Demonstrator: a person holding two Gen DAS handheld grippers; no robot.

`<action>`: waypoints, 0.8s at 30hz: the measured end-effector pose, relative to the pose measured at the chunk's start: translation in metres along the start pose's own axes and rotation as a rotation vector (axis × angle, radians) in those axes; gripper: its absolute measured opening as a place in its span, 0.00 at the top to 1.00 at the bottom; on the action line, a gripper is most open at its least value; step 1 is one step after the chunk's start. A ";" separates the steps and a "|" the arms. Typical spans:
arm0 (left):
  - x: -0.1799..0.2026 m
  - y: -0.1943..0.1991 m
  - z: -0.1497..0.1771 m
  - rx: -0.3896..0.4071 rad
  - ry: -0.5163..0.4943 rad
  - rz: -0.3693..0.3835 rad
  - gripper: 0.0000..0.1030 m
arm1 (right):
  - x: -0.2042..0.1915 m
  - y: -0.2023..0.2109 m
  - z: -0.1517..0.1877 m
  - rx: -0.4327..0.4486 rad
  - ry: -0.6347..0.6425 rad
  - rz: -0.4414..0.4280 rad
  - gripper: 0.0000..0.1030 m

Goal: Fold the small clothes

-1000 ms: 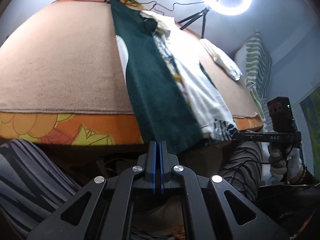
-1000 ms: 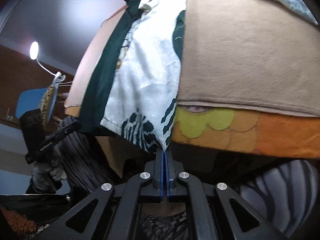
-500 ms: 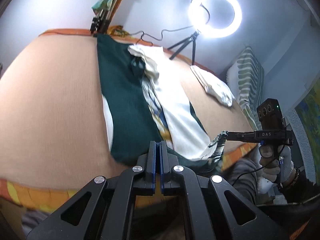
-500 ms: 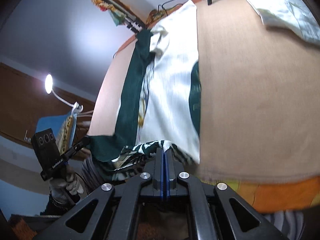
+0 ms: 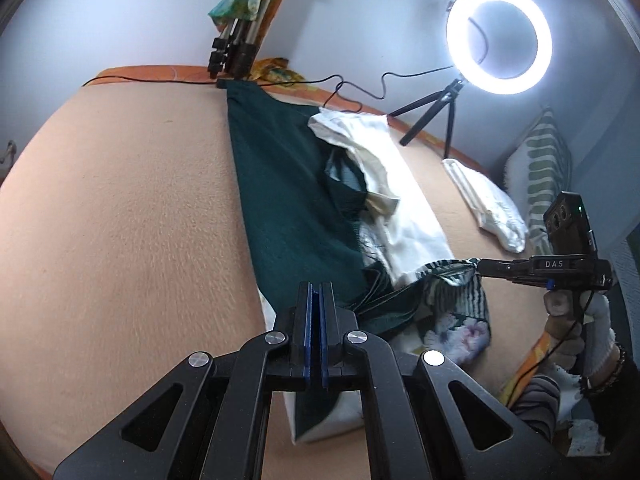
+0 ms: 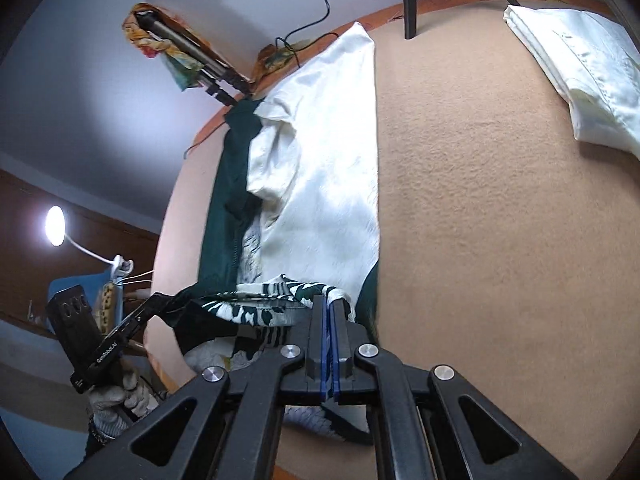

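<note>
Left gripper (image 5: 316,292) clenched on the near hem of the garment (image 5: 296,208), dark green side. Right gripper (image 6: 330,306) clenched on the hem's patterned corner at 3 o'clock from the left one. Both hem corners lifted and doubled over the garment, which lies lengthwise on the tan blanket (image 5: 120,220), collar toward 12 o'clock. White folded cloth (image 6: 580,68) at 2 o'clock on the blanket, well apart. Ring light (image 5: 498,36) stands behind it.
</note>
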State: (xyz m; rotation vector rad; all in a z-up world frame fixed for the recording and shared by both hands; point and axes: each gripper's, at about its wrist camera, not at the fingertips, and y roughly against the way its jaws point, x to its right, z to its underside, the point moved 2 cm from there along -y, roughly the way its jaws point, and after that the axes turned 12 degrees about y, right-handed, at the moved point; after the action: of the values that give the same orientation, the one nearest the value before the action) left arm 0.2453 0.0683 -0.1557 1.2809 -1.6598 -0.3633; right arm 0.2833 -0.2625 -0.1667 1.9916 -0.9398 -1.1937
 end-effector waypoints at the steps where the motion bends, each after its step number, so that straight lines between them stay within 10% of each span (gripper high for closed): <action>1: -0.002 -0.003 -0.001 -0.004 0.003 -0.003 0.99 | 0.002 -0.003 -0.001 -0.008 -0.005 0.009 1.00; 8: -0.004 -0.010 0.000 0.009 -0.016 -0.055 0.97 | 0.001 -0.006 -0.005 0.005 0.058 0.037 0.95; 12: -0.003 0.003 -0.004 0.057 -0.014 -0.091 0.88 | -0.013 0.015 -0.003 0.073 0.148 0.096 0.51; 17: 0.019 0.027 0.016 0.096 -0.122 -0.014 0.88 | -0.045 0.021 0.024 0.062 0.319 0.086 0.67; 24: 0.038 -0.018 0.052 -0.076 -0.240 -0.044 0.88 | -0.064 -0.027 0.057 -0.049 0.444 0.150 0.67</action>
State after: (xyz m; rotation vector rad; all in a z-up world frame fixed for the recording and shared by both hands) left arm 0.2139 0.0122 -0.1739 1.2569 -1.8012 -0.6207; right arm 0.2167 -0.2040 -0.1813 1.9907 -0.8033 -0.6458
